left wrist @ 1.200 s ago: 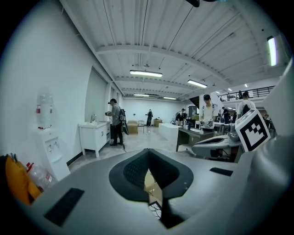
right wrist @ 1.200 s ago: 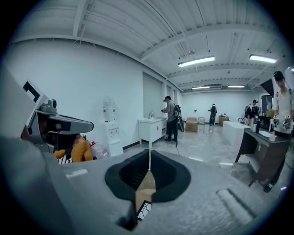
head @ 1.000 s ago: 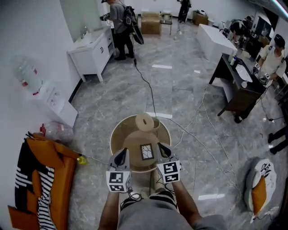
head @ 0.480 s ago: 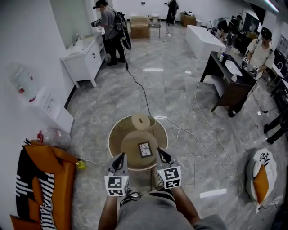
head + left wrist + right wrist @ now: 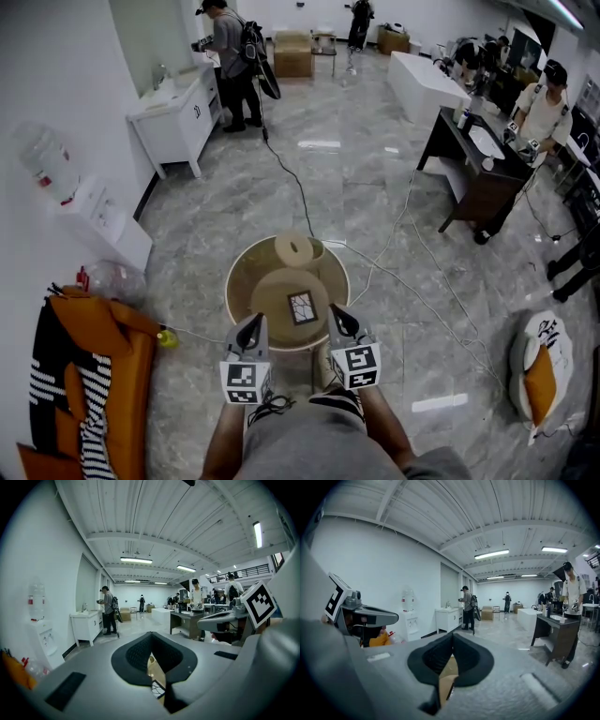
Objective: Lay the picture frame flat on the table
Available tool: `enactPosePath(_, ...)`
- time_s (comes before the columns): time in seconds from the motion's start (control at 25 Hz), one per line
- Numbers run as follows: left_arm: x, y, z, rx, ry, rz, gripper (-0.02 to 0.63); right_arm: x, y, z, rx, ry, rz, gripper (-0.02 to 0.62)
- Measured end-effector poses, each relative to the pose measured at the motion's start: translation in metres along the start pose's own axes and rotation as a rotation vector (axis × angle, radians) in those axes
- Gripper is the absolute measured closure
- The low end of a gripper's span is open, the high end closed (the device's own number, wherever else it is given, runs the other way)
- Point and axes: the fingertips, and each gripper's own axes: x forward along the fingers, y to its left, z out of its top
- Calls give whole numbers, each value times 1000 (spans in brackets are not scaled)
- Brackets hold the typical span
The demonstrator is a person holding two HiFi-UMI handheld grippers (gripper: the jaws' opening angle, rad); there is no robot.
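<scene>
Marble floor, open workshop, people at desks well off in the background. Picture frame sits on the round wooden bench, toward the near side. Upright or already flat: can't tell from this steep angle. Probably light and rigid, with a slick, breakable face, so grip the outer frame edges, not the front. Left hand-held gripper and right hand-held gripper hover near it, either side, both with jaws closed on nothing.
</scene>
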Motion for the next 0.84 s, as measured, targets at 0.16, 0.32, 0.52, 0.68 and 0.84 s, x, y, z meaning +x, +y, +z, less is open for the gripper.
enactPosePath(0.16, 1, 2, 1, -3, -4, 0, 589, 2, 0, 0, -11, 10, -2, 597)
enactPosePath(0.32, 2, 1, 0, -7, -3, -3, 589, 1, -1, 0, -15, 6, -8, 597)
enactPosePath(0.52, 4, -1, -2, -2, -1, -5, 589, 2, -4, -2, -14, 10, -6, 597)
enactPosePath(0.68, 7, -2, 0, -1, 4, -2, 589, 4, -8, 0, -11, 9, -3, 597)
enactPosePath(0.84, 11, 2, -7, -1, 20, 1, 589, 9, -9, 0, -10, 15, 1, 597)
